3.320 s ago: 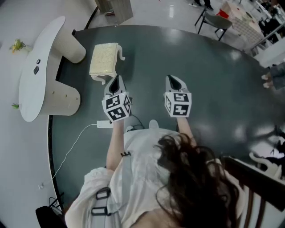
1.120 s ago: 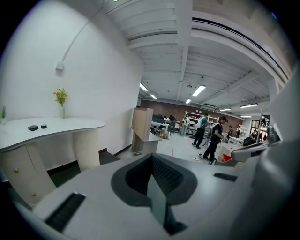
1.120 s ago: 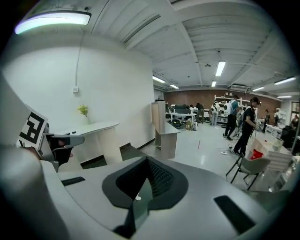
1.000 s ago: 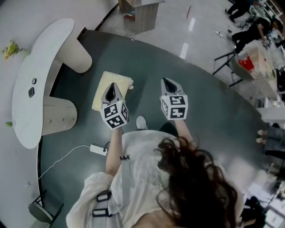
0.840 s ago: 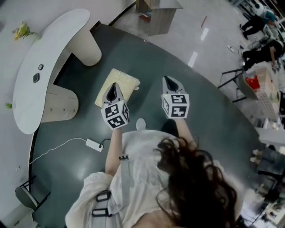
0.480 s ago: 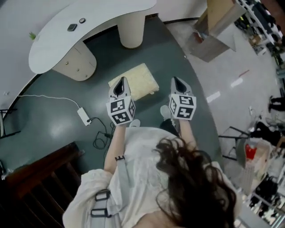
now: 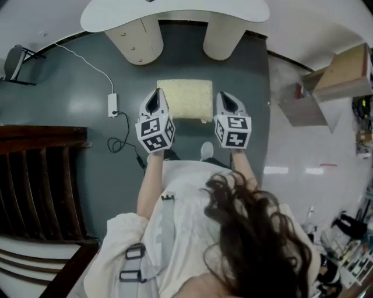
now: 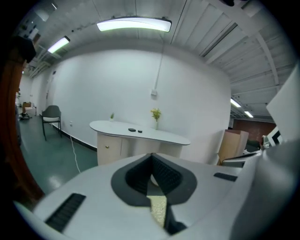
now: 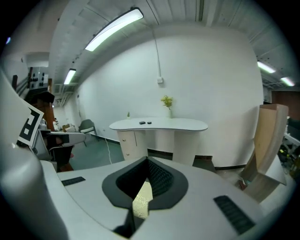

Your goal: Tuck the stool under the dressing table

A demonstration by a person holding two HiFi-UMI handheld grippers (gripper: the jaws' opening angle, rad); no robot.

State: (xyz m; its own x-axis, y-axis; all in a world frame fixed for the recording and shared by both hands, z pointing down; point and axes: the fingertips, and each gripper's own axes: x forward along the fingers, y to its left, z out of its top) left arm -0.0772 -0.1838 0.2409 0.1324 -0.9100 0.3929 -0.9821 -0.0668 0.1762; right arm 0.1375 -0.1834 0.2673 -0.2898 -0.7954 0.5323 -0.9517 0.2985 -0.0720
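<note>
In the head view the cream cushioned stool [image 7: 185,100] stands on the dark green floor, a short way in front of the white dressing table [image 7: 175,11]. The table rests on two rounded beige pedestals with a gap between them. My left gripper [image 7: 154,98] hangs over the stool's left edge and my right gripper [image 7: 227,100] over its right edge. Both are shut with nothing held. Whether they touch the stool I cannot tell. The left gripper [image 8: 152,174] looks at the table [image 8: 140,133], with a strip of stool [image 8: 158,212] below its jaws. The right gripper [image 9: 146,180] shows the same table [image 9: 159,124] and stool [image 9: 142,201].
A white power strip [image 7: 112,105] with its cable lies on the floor left of the stool. Dark wooden rails [image 7: 41,180] fill the left side. A cardboard box [image 7: 341,70] stands at the right on the pale floor. A grey chair [image 7: 14,61] is at the far left.
The whole view has swung round: the dressing table moved from the left side to straight ahead at the top. The stool now lies between both grippers instead of ahead of the left one.
</note>
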